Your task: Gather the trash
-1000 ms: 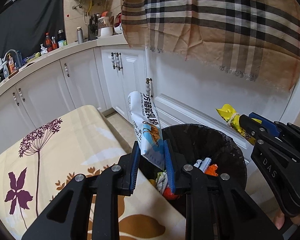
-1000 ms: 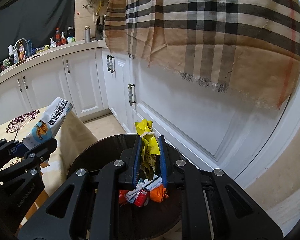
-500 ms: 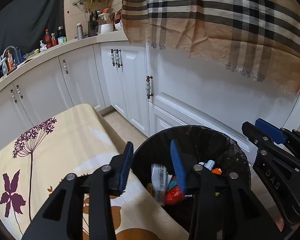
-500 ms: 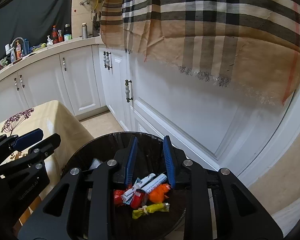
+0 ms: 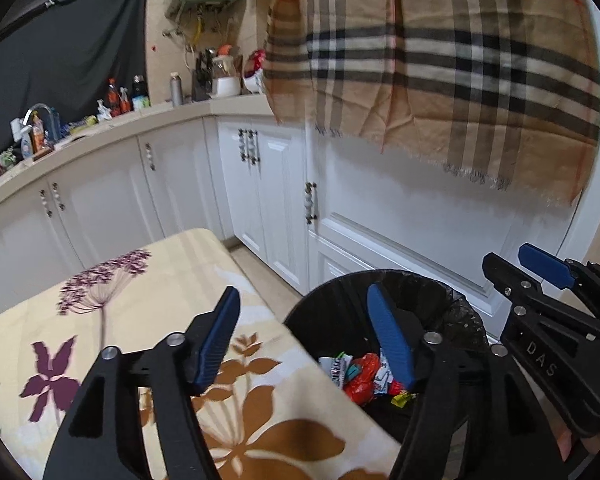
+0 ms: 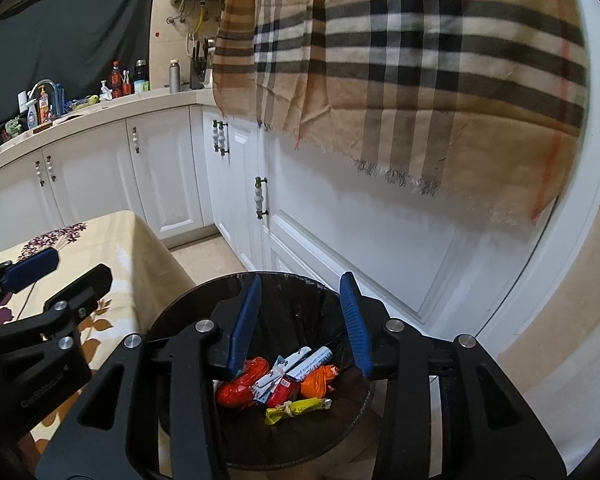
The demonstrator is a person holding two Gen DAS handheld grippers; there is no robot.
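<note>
Fingers [image 5: 390, 338] on your left gripper [image 5: 304, 340] are spread wide and hold nothing, one over the floral surface [image 5: 112, 304], one over the black trash bin [image 5: 332, 312]. Your right gripper [image 6: 300, 320] also has its fingers [image 6: 244, 320] apart and empty, above the bin's rim at lower centre. Inside the bin lie the wrappers: a red one [image 6: 240, 388], an orange one [image 6: 320, 380], a yellow one [image 6: 296, 406] and a white-and-blue one [image 6: 312, 360].
</note>
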